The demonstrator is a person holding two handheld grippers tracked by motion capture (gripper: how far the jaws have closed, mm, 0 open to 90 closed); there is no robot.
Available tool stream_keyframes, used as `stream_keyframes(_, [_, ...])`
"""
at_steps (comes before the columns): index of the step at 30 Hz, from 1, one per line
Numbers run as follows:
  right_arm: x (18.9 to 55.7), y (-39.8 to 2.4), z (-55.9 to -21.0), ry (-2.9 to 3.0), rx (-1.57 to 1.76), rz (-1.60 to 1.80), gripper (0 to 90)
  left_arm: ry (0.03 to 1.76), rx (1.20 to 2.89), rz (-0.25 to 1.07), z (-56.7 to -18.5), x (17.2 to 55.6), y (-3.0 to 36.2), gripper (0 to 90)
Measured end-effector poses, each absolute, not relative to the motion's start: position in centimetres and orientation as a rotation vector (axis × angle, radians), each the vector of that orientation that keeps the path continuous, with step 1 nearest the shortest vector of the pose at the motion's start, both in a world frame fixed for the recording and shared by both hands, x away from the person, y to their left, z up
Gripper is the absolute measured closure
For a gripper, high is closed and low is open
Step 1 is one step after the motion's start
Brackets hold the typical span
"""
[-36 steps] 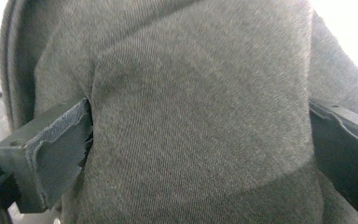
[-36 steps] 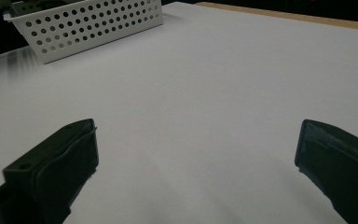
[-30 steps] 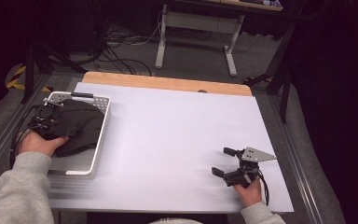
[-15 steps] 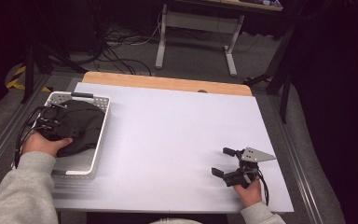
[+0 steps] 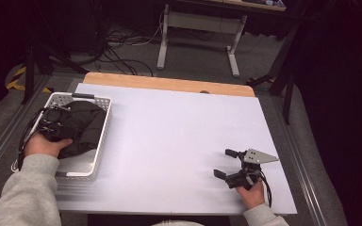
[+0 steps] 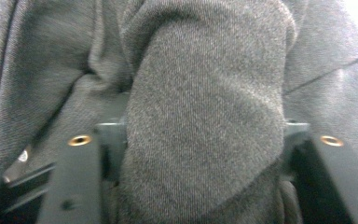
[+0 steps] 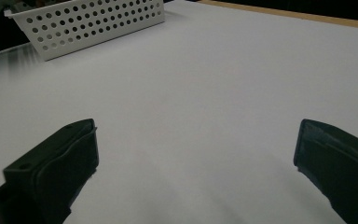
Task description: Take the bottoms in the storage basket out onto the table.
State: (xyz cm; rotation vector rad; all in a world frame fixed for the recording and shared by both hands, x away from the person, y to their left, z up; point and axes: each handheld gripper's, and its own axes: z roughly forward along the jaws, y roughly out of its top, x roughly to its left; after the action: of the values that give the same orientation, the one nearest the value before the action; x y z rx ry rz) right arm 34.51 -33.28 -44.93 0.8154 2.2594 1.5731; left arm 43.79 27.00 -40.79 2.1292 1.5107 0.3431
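A dark grey cloth (image 5: 84,123) lies heaped in a white perforated basket (image 5: 78,175) at the table's left. My left gripper (image 5: 55,123) reaches into the basket onto the cloth. In the left gripper view its jaws have just been closing, and a thick fold of the cloth (image 6: 205,84) is squeezed between them; the left gripper (image 6: 203,140) presses on both sides of the fold. My right gripper (image 5: 223,163) rests low on the white table near the front right, open, with only bare table between the jaws of the right gripper (image 7: 196,137).
The white table top (image 5: 179,132) stretches between the basket and the right gripper, with a wooden strip (image 5: 169,84) along its far edge. The basket (image 7: 93,23) sits far off in the right gripper view. Table legs and cables stand on the floor behind.
The left hand has shifted slightly in the basket, and the cloth under it looks a little more bunched. The right gripper has kept still.
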Motion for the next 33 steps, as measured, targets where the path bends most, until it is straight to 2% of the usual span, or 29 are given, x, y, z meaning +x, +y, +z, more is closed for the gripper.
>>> stream_keyframes(7, [34.5, -33.3, -44.9, 2.258, 0.818, 1.57, 0.4, 1.497, 2.139, 0.38, -40.5, 43.6, 26.7, 54.8])
stream_keyframes(16, [34.5, -33.3, -44.9, 2.26, 0.819, 1.569, 0.4, 1.492, 2.11, 0.383, -40.2, 43.3, 26.9, 56.0])
stream_keyframes(23, [34.5, -33.3, -44.9, 2.26, 0.82, 1.57, 0.4, 1.446, 2.028, 0.436, -39.2, 42.5, 27.3, 67.5])
stream_keyframes(33, [34.6, -33.3, -44.9, 2.26, 0.82, 1.57, 0.4, 1.382, 1.934, 0.526, -38.4, 41.2, 27.7, 69.7])
